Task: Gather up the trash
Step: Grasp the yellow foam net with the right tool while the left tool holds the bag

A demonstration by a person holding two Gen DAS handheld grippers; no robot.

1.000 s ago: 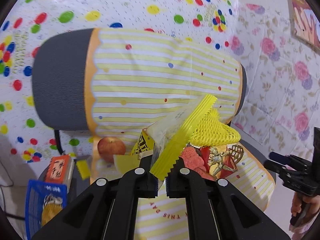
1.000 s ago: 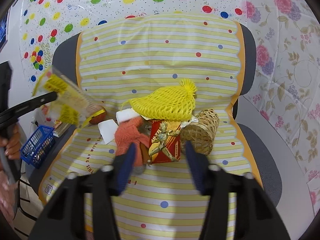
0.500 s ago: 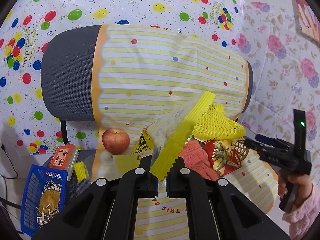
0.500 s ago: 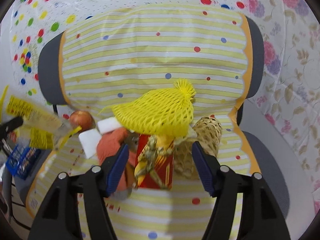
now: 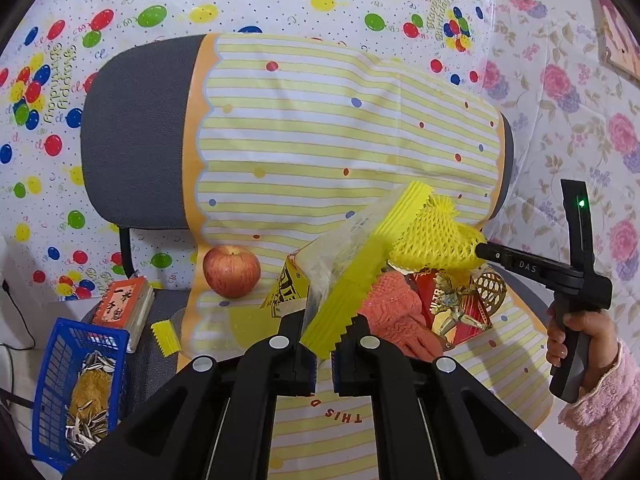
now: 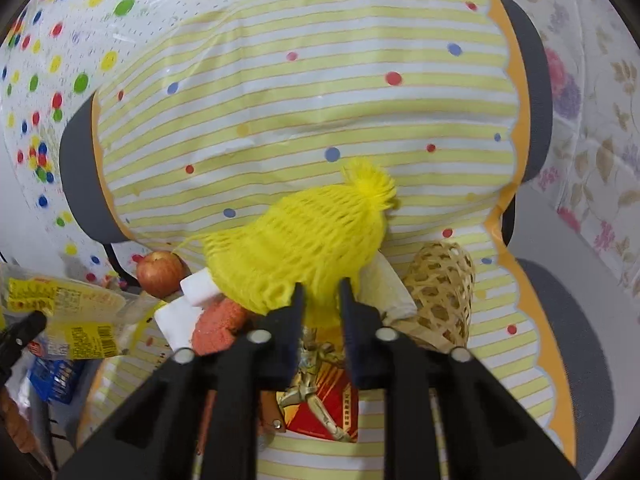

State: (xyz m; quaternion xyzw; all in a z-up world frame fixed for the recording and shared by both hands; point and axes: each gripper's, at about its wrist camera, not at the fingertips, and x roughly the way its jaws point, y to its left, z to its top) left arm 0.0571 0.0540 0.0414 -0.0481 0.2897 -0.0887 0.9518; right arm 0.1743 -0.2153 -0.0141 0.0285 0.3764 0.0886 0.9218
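My left gripper [image 5: 324, 354] is shut on a clear snack wrapper with a yellow crimped edge [image 5: 360, 272], held up over the chair seat. The wrapper also shows in the right wrist view [image 6: 68, 320] at the left. My right gripper [image 6: 320, 300] has narrowed its jaws onto the lower edge of a yellow foam fruit net [image 6: 304, 252] that lies on top of the pile on the chair. The net also shows in the left wrist view [image 5: 436, 240], with the right gripper's tip [image 5: 486, 250] touching it.
A striped cloth [image 5: 320, 140] covers the grey chair. On it are an apple [image 5: 232, 270], an orange glove [image 5: 396, 316], a red card pack [image 6: 320, 408], a wicker basket [image 6: 440, 296] and white foam blocks [image 6: 176, 316]. A blue basket [image 5: 72, 392] with trash stands at left.
My right gripper has moved in to the yellow net and narrowed its jaws on the net's edge. My left gripper has drawn back a little with the wrapper.
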